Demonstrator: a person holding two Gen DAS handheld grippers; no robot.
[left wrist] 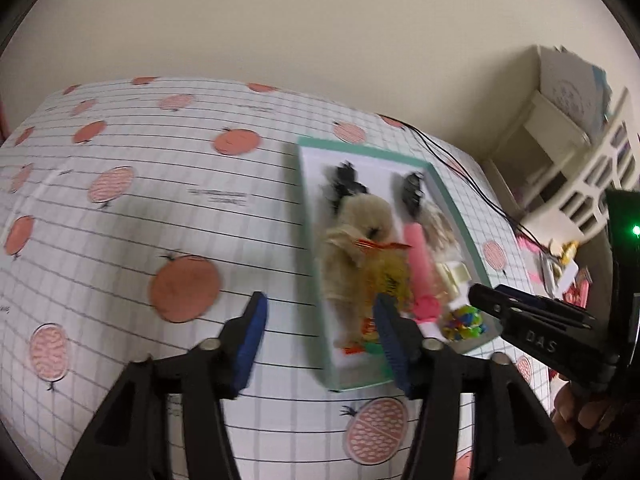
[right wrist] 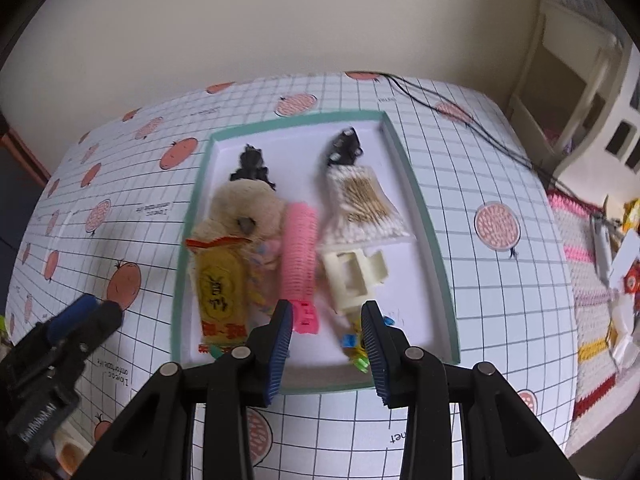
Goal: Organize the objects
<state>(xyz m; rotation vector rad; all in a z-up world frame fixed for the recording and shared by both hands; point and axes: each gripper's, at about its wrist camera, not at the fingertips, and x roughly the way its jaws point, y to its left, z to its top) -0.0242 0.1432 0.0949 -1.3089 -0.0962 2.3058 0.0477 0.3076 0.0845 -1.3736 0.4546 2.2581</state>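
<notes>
Objects for sorting lay packed in a shallow white tray (right wrist: 434, 248) with a green rim, which sat on a table (right wrist: 500, 300) covered in a grid cloth printed with orange fruit. Inside the tray, from the right wrist view, a beige fluffy scrunchie (right wrist: 244, 210) lay at the left with a yellow and red packet (right wrist: 220, 292) partly over it, a pink hair roller (right wrist: 299, 252) ran down the middle, a cream plastic clip (right wrist: 354, 276) sat just right of the roller, and a bag of cotton swabs (right wrist: 362, 206) lay beyond the clip. Two black hair clips (right wrist: 252, 166) rested at the far end, and a cluster of small coloured pieces (right wrist: 354, 346) sat by the near edge. The right gripper (right wrist: 326, 354) hovered over the near edge of the tray with its jaws apart and nothing between them, roughly between the roller's end and the cream clip. The left gripper (left wrist: 320, 340) hung beside the tray's left side, jaws likewise apart and empty, one finger (left wrist: 390, 340) over the tray's near corner. No loose item showed on the cloth, so the gathering seemed largely done and the step in hand looked like tidying within the tray. Any next move would call for lowering onto one item without dragging its close neighbours.
</notes>
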